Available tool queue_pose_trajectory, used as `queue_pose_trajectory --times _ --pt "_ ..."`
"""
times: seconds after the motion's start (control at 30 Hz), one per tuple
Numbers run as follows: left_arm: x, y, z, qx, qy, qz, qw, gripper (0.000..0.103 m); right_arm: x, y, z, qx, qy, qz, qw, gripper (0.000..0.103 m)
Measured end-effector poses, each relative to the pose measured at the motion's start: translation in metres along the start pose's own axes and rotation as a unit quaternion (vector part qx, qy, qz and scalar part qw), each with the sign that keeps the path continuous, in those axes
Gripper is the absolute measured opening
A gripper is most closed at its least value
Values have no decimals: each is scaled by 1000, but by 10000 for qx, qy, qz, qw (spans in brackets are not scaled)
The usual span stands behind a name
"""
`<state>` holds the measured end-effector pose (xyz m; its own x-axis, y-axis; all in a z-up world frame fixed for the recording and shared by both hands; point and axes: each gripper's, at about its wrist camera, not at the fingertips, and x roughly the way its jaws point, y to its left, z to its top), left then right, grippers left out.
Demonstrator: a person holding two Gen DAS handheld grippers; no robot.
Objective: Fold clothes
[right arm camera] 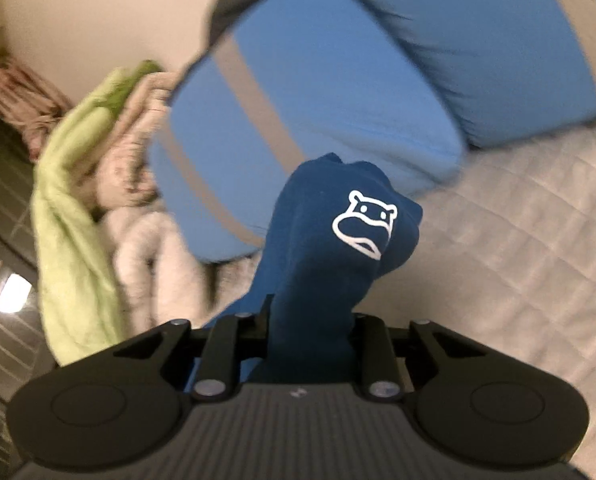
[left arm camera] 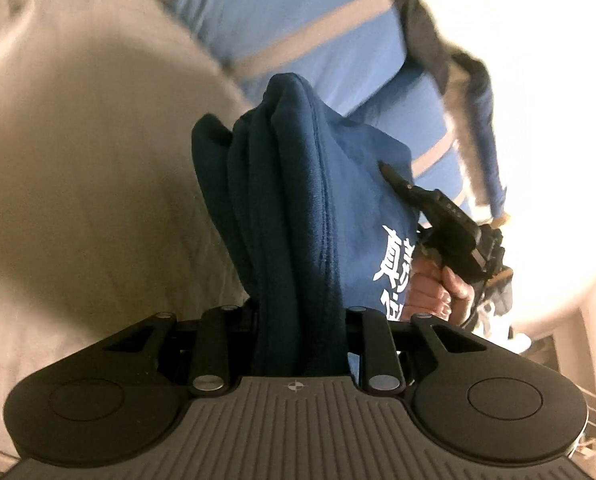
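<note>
A navy blue garment (left arm camera: 290,208) with white printed characters is bunched up and hangs lifted above the bed. My left gripper (left arm camera: 298,320) is shut on a thick fold of it, and the cloth hides the fingertips. To the right in the left wrist view, a hand holds my right gripper (left arm camera: 394,178), whose tip is pinched into the same garment. In the right wrist view, the garment (right arm camera: 330,240) shows a white hippo logo (right arm camera: 364,224), and my right gripper (right arm camera: 310,320) is shut on the bunched cloth.
Blue pillows with grey stripes (right arm camera: 338,92) lie at the head of the bed (right arm camera: 518,264), which has a pale quilted cover. A green blanket (right arm camera: 74,208) and white fluffy bedding (right arm camera: 154,256) are piled at the left. Dark floor (right arm camera: 2,240) lies beyond them.
</note>
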<state>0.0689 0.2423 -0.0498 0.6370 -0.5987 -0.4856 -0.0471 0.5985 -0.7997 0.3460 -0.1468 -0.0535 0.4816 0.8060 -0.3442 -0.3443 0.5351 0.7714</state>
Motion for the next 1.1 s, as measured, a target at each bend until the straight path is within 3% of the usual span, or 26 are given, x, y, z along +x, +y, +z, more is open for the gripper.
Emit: queue_pose_trajectory --times 0.1,0.17,0.2,0.23,0.27,0.33,0.5,0.67,0.83,0.97,1.1 --pt "-34 -19 28 295 -486 118 9983 29 21 54 28 -366 -53 300 9989 23" --pt "-45 -28 58 777 -988 571 9904 40 52 85 55 -538 -86 233 9982 29" --pt "-47 -32 72 1240 -1239 1084 9785 56 70 97 67 -702 -158 67 9974 56" --pt "-46 -32 83 1380 -1401 1655 9664 69 89 108 77 -906 -228 -292 9952 91" --pt "-47 -29 91 1333 -1518 2186 9547 70 106 115 81 -1051 -286 -868 9903 103" --pt "-50 -25 93 1403 -1619 2658 9399 70 124 116 78 -1031 -291 -1695 9797 103" --pt "-61 -24 61 1878 -1736 2954 9205 71 114 96 43 -1357 -218 -1716 9755 103" --pt "-75 -34 43 1931 -1738 2995 9181 72 89 79 28 -1327 -80 -1762 9753 103" --pt "-98 -55 41 1906 -1870 3075 9133 72 62 91 7 -1491 -10 -1848 9714 103" --pt "-118 -80 38 1989 -2036 3036 9093 72 31 116 2 -1818 -231 -1874 9650 103" --pt "-141 -111 36 2204 -2274 2902 9031 73 -24 148 20 -2087 -763 -1821 9578 103"
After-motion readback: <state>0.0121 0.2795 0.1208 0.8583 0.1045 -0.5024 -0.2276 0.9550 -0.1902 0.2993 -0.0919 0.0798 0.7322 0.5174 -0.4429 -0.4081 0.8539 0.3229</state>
